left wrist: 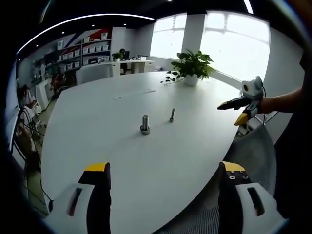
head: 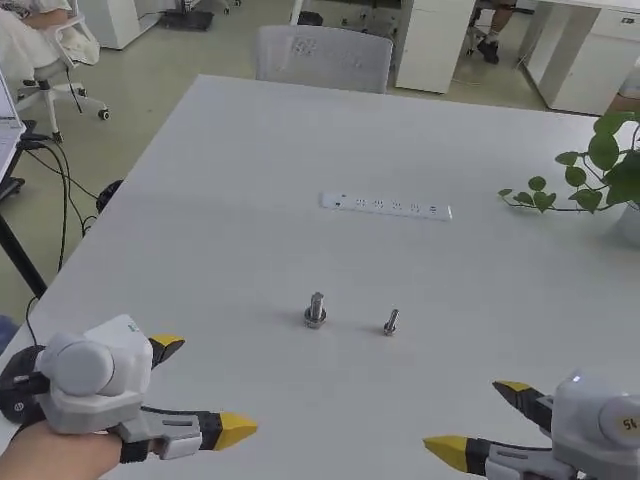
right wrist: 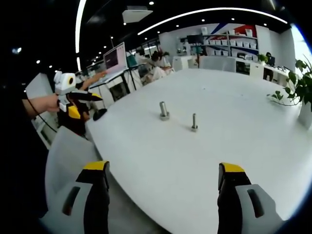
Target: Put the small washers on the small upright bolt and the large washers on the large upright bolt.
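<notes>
Large bolt stands left of small bolt; whether washers already ring their bases is too small to tell. Your left gripper and right gripper hover near, jaws spread, empty.

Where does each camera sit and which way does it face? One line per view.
Head view: on the person's head, looking forward and down across the table at the large bolt and small bolt; left gripper, right gripper and left hand show.
Left gripper view: off the table's edge, facing the bolts and plant; its open fingers, plus the right gripper in the right hand.
Right gripper view: off the same edge, facing the bolts; its open fingers, plus the left gripper.
All three share both bolts.
</notes>
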The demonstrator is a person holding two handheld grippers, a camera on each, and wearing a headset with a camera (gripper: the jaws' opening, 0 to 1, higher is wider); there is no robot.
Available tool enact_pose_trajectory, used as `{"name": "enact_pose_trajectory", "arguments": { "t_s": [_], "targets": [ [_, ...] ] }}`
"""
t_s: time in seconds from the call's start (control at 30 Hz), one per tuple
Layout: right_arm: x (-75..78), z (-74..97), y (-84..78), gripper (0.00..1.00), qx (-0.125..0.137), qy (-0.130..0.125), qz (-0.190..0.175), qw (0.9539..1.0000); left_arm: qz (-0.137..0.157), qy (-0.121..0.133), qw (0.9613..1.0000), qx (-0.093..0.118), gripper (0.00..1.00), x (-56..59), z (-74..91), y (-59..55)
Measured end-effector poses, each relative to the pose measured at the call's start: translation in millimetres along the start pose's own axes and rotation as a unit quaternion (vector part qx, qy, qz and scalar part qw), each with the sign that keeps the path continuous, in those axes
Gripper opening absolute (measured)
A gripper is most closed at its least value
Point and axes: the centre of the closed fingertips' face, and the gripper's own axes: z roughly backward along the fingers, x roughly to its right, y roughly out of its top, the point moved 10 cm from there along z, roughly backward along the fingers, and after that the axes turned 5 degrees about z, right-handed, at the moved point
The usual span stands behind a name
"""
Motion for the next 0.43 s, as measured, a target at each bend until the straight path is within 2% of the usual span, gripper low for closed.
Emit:
{"name": "enact_pose_trajectory", "arguments": {
  "t_s": [0.43],
  "targets": [
    [2.2,-0.9,-0.7,0.93,-0.005,-0.005,-0.004,1.0,0.0,-0.003,1.0,-0.005,0.91,-1.1,-1.1,-0.8]
  ]
}}
